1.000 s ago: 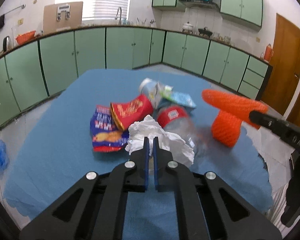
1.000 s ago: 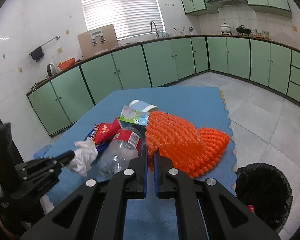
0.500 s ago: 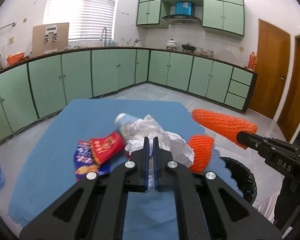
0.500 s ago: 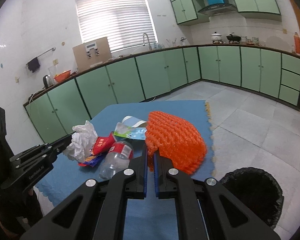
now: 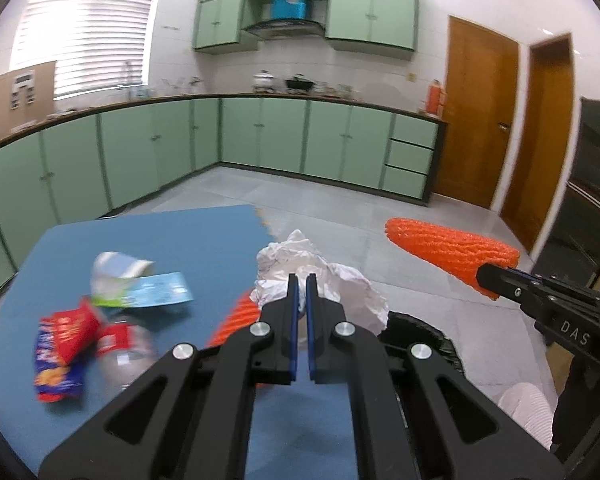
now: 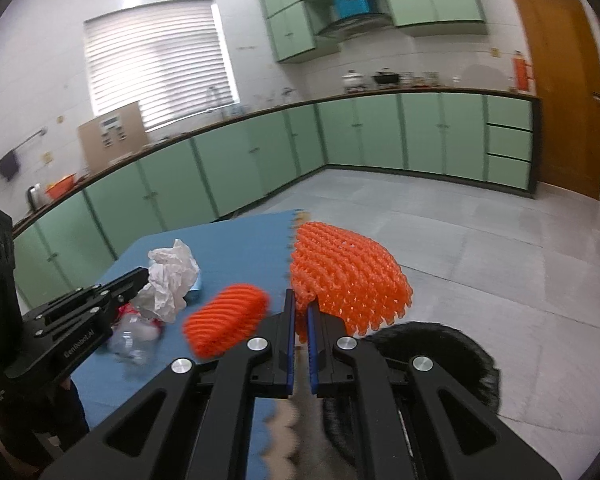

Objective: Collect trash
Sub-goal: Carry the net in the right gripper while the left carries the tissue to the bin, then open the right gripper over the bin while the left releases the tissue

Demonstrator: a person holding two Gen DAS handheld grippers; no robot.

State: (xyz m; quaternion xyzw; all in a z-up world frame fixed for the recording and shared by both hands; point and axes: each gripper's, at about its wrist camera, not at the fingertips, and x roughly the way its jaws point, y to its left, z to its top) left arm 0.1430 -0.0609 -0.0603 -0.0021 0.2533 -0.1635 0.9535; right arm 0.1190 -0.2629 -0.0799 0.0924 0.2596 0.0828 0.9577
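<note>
My left gripper (image 5: 299, 280) is shut on a crumpled white paper wad (image 5: 320, 280) and holds it up over the right edge of the blue mat (image 5: 180, 240), near the black trash bin (image 5: 424, 336). My right gripper (image 6: 300, 304) is shut on an orange foam net (image 6: 348, 276) and holds it above the bin (image 6: 432, 356). The net also shows in the left wrist view (image 5: 448, 252), the wad in the right wrist view (image 6: 172, 280). A second orange net (image 6: 224, 324) lies on the mat.
On the mat lie a red snack bag (image 5: 66, 330), a clear bottle with a red label (image 5: 124, 352) and a white-green wrapper (image 5: 140, 284). Green cabinets (image 5: 260, 140) line the walls. Grey tiled floor (image 6: 480, 248) lies to the right. Brown doors (image 5: 476, 120) stand far right.
Both grippers have lifted off the mat and swung right toward the bin, carrying the paper wad and the orange net. The second net stayed on the mat.
</note>
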